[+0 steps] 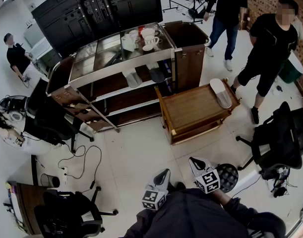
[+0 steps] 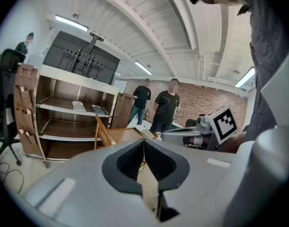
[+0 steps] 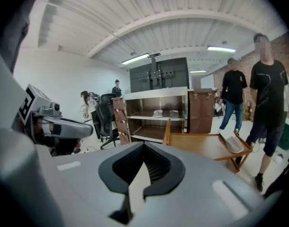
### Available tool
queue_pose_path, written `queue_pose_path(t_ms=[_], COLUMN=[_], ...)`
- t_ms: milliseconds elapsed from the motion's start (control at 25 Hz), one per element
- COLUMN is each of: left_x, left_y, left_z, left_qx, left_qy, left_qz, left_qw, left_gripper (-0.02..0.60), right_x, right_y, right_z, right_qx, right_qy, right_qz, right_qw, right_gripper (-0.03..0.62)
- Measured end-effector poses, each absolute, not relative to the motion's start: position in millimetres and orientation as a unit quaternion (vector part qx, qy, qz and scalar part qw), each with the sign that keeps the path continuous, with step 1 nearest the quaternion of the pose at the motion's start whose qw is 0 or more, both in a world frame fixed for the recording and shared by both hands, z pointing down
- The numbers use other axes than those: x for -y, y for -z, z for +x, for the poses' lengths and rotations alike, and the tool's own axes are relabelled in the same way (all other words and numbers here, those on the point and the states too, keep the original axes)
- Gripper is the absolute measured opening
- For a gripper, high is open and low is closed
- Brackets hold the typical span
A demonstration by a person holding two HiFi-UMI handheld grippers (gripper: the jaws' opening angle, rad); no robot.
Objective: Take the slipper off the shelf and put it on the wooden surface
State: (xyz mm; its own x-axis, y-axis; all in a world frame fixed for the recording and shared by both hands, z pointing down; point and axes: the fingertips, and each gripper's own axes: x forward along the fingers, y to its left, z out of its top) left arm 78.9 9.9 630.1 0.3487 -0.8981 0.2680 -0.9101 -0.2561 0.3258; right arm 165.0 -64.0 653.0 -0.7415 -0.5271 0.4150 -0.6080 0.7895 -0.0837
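A pale slipper (image 1: 133, 78) and a dark slipper (image 1: 156, 74) lie on the middle board of the steel shelf (image 1: 122, 63). Both show small in the left gripper view as the pale slipper (image 2: 78, 106) and the dark slipper (image 2: 100, 109). Another pale slipper (image 1: 220, 93) rests on the right end of the low wooden table (image 1: 191, 110), also seen in the right gripper view (image 3: 232, 144). My left gripper (image 1: 163, 173) and right gripper (image 1: 194, 161) hang close to my body, well short of the table. Both are shut and hold nothing; the left gripper (image 2: 144, 142) and right gripper (image 3: 144, 146) show their jaws meeting.
Two people (image 1: 270, 53) stand beyond the table at the right. A seated person (image 1: 12, 128) and another person (image 1: 15, 56) are at the left. Office chairs (image 1: 277, 138) flank me, cables (image 1: 79, 160) trail on the white floor, and cups (image 1: 149, 37) stand on the shelf top.
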Motion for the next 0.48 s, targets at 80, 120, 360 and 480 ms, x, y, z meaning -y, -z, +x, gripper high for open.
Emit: queue_pose_path(t_ms=[80,120,360,480], left_x=[5,11,35,51], left_y=[-622,-619,-629,-636], left_z=[58,50,38,33], left_qx=[0.572,0.572,0.553,0.553], left_qy=[-0.009,-0.007,-0.023,-0.036], left_qz=[0.792,0.792,0.800,0.795], left_qw=[0.214,0.214,0.233,0.246], left_gripper=[0.017,0.017,0.017,0.017], right_x=[105,126,300,396], right_y=[-660,-664,-694,-722], right_z=[171,176,230,265], right_qx=[0.916,0.911,0.874,0.842], right_qy=[-0.126,-0.131,-0.105,-0.098], right_qz=[0.332,0.344,0.404,0.433], right_qw=[0.185,0.187,0.247,0.308], right_gripper=[0.000,0.000,0.000,0.074])
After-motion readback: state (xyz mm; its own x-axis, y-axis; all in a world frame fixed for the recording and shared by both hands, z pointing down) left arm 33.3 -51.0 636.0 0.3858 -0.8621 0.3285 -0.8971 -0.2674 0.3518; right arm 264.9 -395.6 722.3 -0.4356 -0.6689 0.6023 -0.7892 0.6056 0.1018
